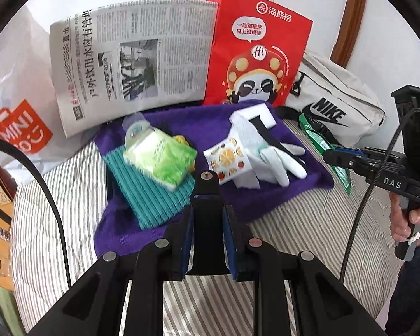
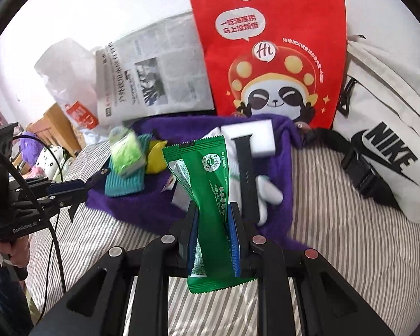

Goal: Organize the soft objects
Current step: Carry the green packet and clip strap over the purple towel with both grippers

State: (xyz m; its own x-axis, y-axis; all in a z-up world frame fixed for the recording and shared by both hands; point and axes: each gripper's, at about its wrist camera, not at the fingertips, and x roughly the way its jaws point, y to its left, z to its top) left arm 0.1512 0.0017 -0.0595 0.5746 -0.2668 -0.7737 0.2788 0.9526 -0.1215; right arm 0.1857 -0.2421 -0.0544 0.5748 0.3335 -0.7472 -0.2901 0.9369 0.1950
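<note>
On a striped bed (image 2: 336, 224), the right claw (image 2: 212, 235) pinches a green foil packet (image 2: 210, 184) near its lower half, the packet standing upright between the blue pads and held just above the near edge of a purple towel (image 2: 154, 204). The left claw (image 1: 207, 224) hovers over the towel's near side with its jaws drawn close together around a black part of the tool, holding nothing from the pile as far as can be seen.

Spread across the towel (image 1: 294, 190) lie a teal ribbed cloth (image 1: 151, 196), a light green wrapped pack (image 1: 159, 159) resting on it, a fruit-print tissue packet (image 1: 229, 162), a white glove (image 1: 282, 162), a white foam block (image 1: 254, 114) and a black strap (image 1: 266, 137). A red paper bag (image 1: 254, 50), a newspaper (image 1: 131, 61) and a white Nike pouch (image 1: 330, 103) stand or lean behind.

The foil packet looks light, thin and slick; it likely crumples and may slide under a loose pinch, so a hold across its flat middle seems safest. The cloth and glove appear limp and would best be taken by an edge or a fold.
</note>
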